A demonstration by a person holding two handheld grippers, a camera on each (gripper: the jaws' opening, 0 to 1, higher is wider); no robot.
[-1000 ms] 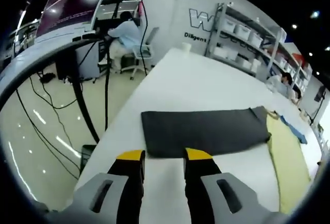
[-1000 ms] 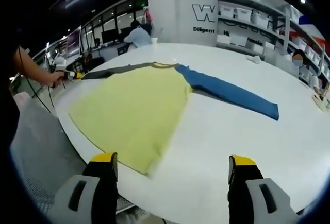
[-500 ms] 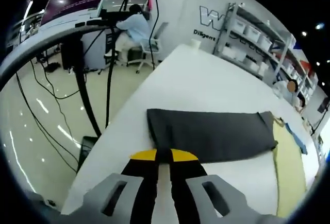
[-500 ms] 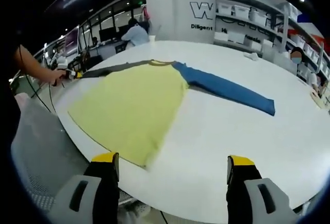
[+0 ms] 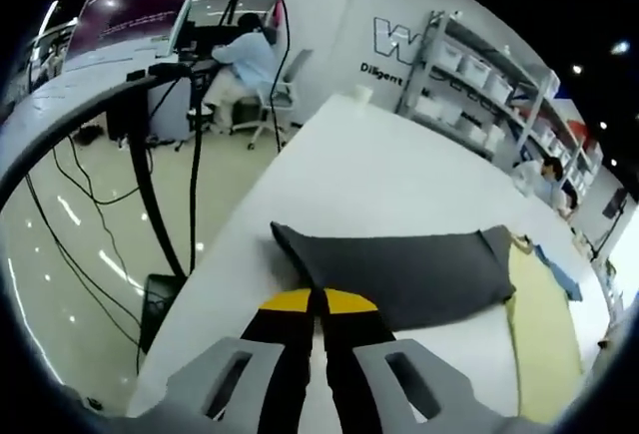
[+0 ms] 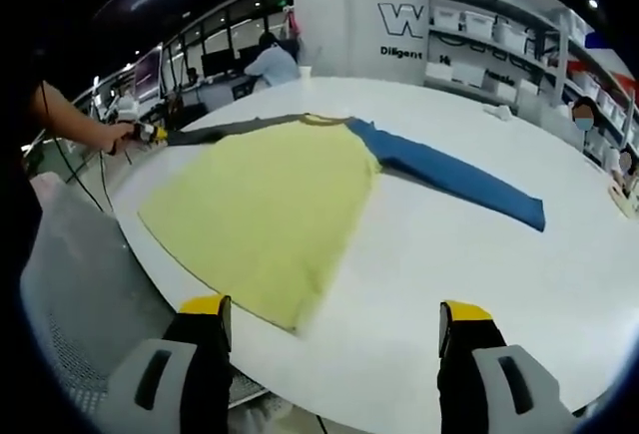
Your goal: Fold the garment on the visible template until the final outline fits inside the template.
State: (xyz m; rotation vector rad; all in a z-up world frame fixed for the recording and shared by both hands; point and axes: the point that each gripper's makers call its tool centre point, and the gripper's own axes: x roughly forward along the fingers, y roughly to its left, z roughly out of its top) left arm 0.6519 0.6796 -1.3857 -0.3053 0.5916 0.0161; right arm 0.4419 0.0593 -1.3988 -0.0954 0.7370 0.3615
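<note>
1. In the left gripper view, the left gripper [image 5: 313,299] has its yellow-tipped black jaws pressed together on the near edge of the dark grey sleeve [image 5: 399,269], whose corner by the jaws lifts slightly off the white table [image 5: 369,165].
2. In the right gripper view, the right gripper [image 6: 334,316] hovers over the near table rim with its jaws spread wide and nothing between them.
3. In that same view, the person's hand [image 6: 108,137] reaches in from the left at the end of the grey sleeve.
4. The long-sleeved shirt with a pale yellow body [image 6: 265,210] lies flat on the round table, its grey sleeve stretched one way and its blue sleeve [image 6: 454,177] the opposite way.
5. Around the table: white metal shelving with storage bins [image 5: 479,80] along the wall, black cables [image 5: 150,195] hanging to the glossy floor, and a seated person at a desk [image 5: 240,65] in the background.
</note>
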